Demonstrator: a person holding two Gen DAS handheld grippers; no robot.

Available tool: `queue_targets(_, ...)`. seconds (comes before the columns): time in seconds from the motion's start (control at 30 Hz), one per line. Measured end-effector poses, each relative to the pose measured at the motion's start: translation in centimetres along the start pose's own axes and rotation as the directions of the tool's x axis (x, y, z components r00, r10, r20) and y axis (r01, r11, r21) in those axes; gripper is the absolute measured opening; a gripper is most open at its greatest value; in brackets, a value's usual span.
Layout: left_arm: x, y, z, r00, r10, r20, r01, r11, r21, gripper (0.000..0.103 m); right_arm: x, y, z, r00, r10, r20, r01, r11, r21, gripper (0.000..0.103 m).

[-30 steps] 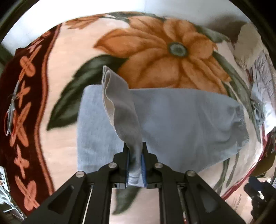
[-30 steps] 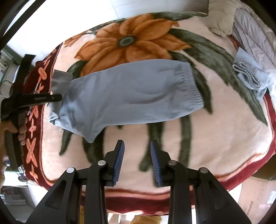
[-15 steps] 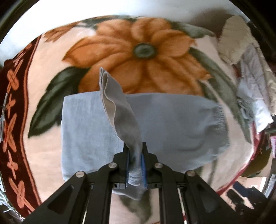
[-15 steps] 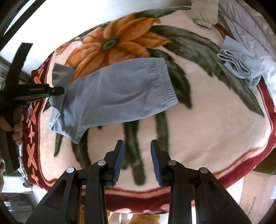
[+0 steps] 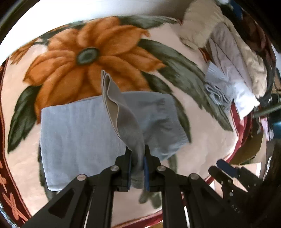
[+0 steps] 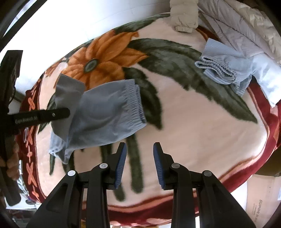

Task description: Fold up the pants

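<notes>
The bed (image 6: pixel 202 143) is covered by a floral blanket (image 5: pixel 108 45) with a large orange flower, green leaves and a dark red border. A pile of quilted bedding (image 6: pixel 235 26) and a cream pillow (image 6: pixel 184 15) lie along the bed's far right edge.

The pants (image 6: pixel 105 119), light blue-grey, lie flat on the blanket just below the flower, toward the bed's left edge, with the elastic waistband (image 6: pixel 135 103) pointing to the middle of the bed. One leg end (image 5: pixel 121 112) is lifted off the flat part and rises above it.

A second ribbed blue garment (image 6: pixel 223 68) lies crumpled near the far right edge, touching the bedding and well apart from the pants.

The left tongs (image 5: pixel 137 168) are clamped on the lifted leg end; the cloth fills the gap between the blue pads (image 5: pixel 146 173). The right tongs (image 6: pixel 137 164) are spread wide, holding nothing, above bare blanket near the bed's front edge.
</notes>
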State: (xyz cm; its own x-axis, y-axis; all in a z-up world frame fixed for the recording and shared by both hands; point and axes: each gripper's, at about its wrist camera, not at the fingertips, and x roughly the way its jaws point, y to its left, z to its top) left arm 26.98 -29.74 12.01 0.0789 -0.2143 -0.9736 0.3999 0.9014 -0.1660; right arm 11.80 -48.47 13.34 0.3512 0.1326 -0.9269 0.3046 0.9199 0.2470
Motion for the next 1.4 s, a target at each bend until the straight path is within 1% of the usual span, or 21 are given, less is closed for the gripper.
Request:
queue_targets(0.13,2.1,-2.2,0.0,0.999,-0.001,-0.036,0.003,0.999,0.033,0.011,0.3,-1.0,0.2,1.000,0.004,0.002,-0.004,1.000,0.008,0.032)
queue_targets(0.37,6.7,-4.4,0.9,0.996,0.033,-0.081,-0.026,0.996,0.081,0.013,1.0,-2.0,0.0,1.000,0.012,-0.008,-0.012,1.000,0.013,0.032)
queue_targets(0.4,7.1,-4.7,0.9,0.996,0.028,-0.088,-0.021,0.996,0.082,0.013,1.0,-2.1,0.0,1.000,0.014,-0.009,-0.014,1.000,0.010,0.032)
queue_targets(0.5,7.2,-5.2,0.9,0.996,-0.005,-0.084,0.012,0.997,0.082,0.019,1.1,-2.3,0.0,1.000,0.016,-0.013,-0.016,1.000,-0.002,0.032)
queue_targets(0.53,7.0,-5.4,0.8,0.997,-0.015,-0.077,0.022,0.996,0.086,0.025,1.1,-2.3,0.0,1.000,0.016,-0.013,-0.016,1.000,-0.003,0.032)
queue_targets(0.57,6.6,-5.6,0.7,0.998,-0.020,-0.066,0.026,0.995,0.093,0.035,1.1,-2.3,0.0,1.000,0.018,-0.013,-0.018,1.000,-0.002,0.032)
queue_targets(0.63,5.8,-5.8,0.6,0.999,-0.016,-0.043,0.020,0.995,0.094,0.043,1.1,-2.2,0.0,1.000,0.022,-0.012,-0.022,1.000,-0.004,0.032)
queue_targets(0.67,5.3,-5.6,0.5,0.999,-0.015,-0.030,0.018,0.996,0.088,0.044,1.1,-2.1,0.0,1.000,0.024,-0.013,-0.024,1.000,-0.009,0.032)
queue_targets(0.77,4.0,-4.2,0.0,1.000,-0.009,-0.010,0.010,0.999,0.045,0.044,1.2,-1.3,0.3,0.999,0.032,-0.014,-0.033,0.999,-0.018,0.032)
queue_targets(0.87,3.1,-1.7,-0.9,1.000,0.023,-0.001,-0.023,1.000,-0.007,0.045,1.4,0.0,0.9,0.999,0.042,-0.004,-0.042,0.998,-0.036,0.032)
queue_targets(1.03,3.3,2.6,-2.5,0.997,0.078,-0.011,-0.079,0.995,-0.060,0.045,2.5,3.1,2.4,0.997,0.073,0.016,-0.072,0.995,-0.069,0.032)
queue_targets(1.1,3.8,4.2,-3.0,0.993,0.113,-0.024,-0.114,0.991,-0.076,0.045,3.6,4.5,2.7,0.997,0.082,0.008,-0.081,0.992,-0.092,0.032)
queue_targets(1.17,4.1,5.7,-3.7,0.991,0.132,-0.024,-0.134,0.987,-0.088,0.045,5.2,5.8,2.7,0.997,0.081,-0.012,-0.082,0.990,-0.114,0.032)
queue_targets(1.2,4.3,6.4,-4.0,0.989,0.145,-0.028,-0.147,0.985,-0.094,0.045,6.0,6.3,2.6,0.997,0.078,-0.025,-0.081,0.989,-0.124,0.032)
queue_targets(1.27,4.8,8.0,-4.8,0.985,0.170,-0.043,-0.174,0.979,-0.103,0.045,8.0,7.1,2.2,0.997,0.046,-0.059,-0.054,0.987,-0.150,0.032)
queue_targets(1.4,5.6,10.6,-6.2,0.980,0.188,-0.070,-0.196,0.973,-0.122,0.045,11.4,6.7,0.9,0.989,-0.039,-0.140,0.014,0.985,-0.174,0.032)
